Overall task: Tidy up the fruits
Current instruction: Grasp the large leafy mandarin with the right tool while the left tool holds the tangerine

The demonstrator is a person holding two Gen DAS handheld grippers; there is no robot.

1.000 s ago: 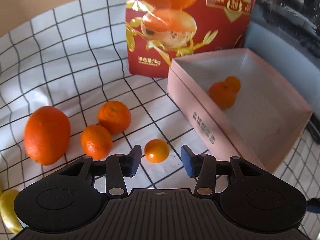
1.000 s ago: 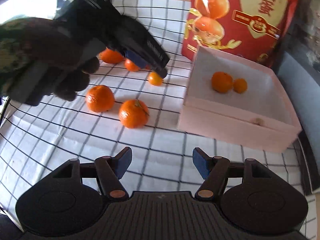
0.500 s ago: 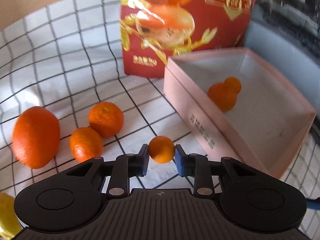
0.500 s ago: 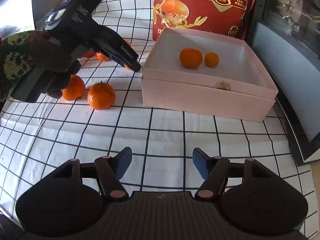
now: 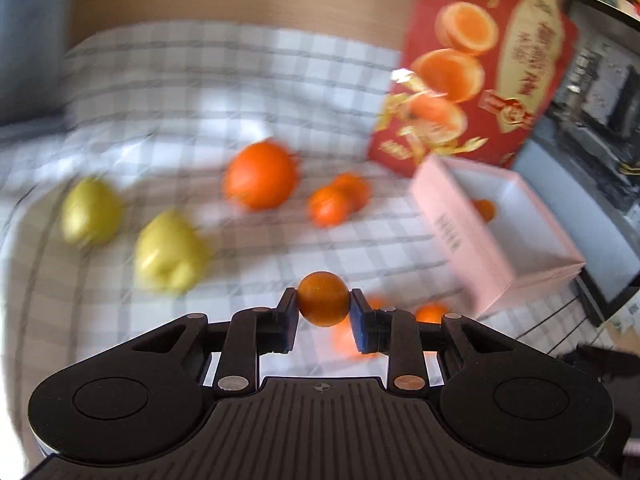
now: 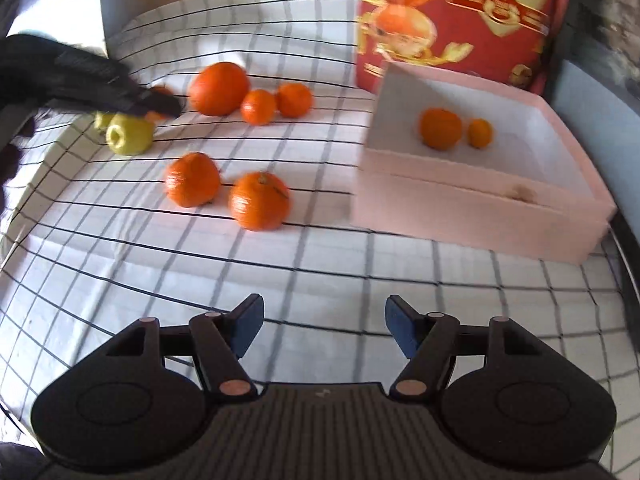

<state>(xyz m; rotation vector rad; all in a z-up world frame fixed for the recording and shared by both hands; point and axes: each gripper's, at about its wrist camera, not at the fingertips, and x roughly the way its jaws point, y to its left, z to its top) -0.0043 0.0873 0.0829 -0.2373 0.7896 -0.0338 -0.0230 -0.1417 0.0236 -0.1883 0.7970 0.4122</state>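
My left gripper (image 5: 323,305) is clamped on a small round orange fruit (image 5: 323,304), a kumquat-sized one, pinched between both blue pads and lifted clear of the checked cloth (image 5: 200,92) that covers the desk. The left-wrist view is smeared, so much of the scene beyond is soft. Past the held fruit I can make out two yellow-green fruits (image 5: 170,254) on the left, a large orange (image 5: 260,174) in the middle, and a pair of mandarins (image 5: 336,200) touching each other beside it.

My right gripper (image 6: 323,330) stands apart with nothing between its pads, hanging over bare cloth. Ahead of it two mandarins (image 6: 228,190) lie close together. To the right sits the pink box (image 6: 472,208), open on top, with a mandarin (image 6: 440,128) and a smaller orange fruit (image 6: 479,133) just beside each other on its white floor. A red bag (image 6: 460,16) printed with oranges stands upright right behind the box.
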